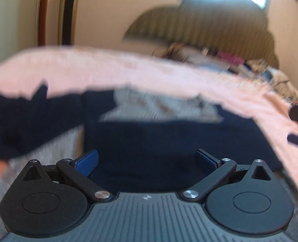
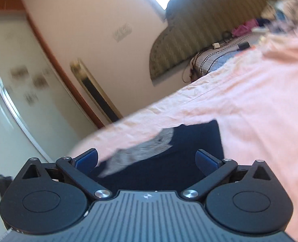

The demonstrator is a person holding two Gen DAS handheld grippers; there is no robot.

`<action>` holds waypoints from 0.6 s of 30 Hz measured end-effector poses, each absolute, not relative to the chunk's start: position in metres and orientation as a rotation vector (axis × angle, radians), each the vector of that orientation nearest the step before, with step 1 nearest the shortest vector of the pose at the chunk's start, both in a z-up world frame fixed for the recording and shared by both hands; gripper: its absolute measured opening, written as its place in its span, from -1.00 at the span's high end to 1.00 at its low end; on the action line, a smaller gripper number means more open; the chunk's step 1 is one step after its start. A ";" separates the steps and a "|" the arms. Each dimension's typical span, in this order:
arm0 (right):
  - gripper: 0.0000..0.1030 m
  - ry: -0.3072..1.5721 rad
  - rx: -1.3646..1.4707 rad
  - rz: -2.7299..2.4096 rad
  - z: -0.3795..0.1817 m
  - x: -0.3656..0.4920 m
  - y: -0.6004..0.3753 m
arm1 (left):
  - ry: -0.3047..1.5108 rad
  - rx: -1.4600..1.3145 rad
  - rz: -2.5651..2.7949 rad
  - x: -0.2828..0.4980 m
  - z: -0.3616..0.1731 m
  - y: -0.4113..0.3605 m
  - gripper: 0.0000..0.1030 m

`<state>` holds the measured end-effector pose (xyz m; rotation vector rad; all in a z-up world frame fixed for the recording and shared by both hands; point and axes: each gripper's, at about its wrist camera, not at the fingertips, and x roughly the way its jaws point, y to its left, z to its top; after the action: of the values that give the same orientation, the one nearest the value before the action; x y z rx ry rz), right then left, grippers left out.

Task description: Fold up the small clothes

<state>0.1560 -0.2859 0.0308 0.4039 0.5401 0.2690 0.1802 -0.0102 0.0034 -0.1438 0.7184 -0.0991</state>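
A small dark navy garment (image 1: 169, 141) with a grey ribbed part (image 1: 159, 106) lies on a pink bedsheet (image 1: 88, 70). A navy sleeve (image 1: 18, 121) stretches out to the left. My left gripper (image 1: 147, 161) is open just above the garment's near edge, with nothing between its blue fingers (image 1: 87, 161). In the right wrist view the same garment (image 2: 189, 151) lies partly folded, with the grey part (image 2: 145, 151) across it. My right gripper (image 2: 147, 161) is open over it and holds nothing. Both views are blurred by motion.
The pink sheet (image 2: 249, 100) covers the bed. A pile of other clothes (image 1: 269, 70) lies at the far right by the padded headboard (image 1: 199, 26). Cables and a charger (image 2: 215, 46) lie near the headboard (image 2: 189, 40). A wall and door frame (image 2: 68, 70) stand to the left.
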 end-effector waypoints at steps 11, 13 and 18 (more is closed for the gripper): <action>-1.00 0.696 -0.028 0.217 -0.023 0.215 -0.241 | 0.709 -0.070 -0.113 0.180 0.000 -0.011 -1.00; -1.00 0.693 -0.029 0.215 -0.023 0.214 -0.240 | 0.663 -0.123 -0.095 0.169 0.010 0.008 -1.00; -1.00 0.688 -0.015 0.220 -0.023 0.215 -0.245 | 0.547 -0.423 0.075 0.144 0.030 0.136 -1.00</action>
<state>0.2153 -0.2445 -0.0230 -0.0153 0.6875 0.2196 0.1437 0.1358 0.0302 -0.4232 0.5474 0.0754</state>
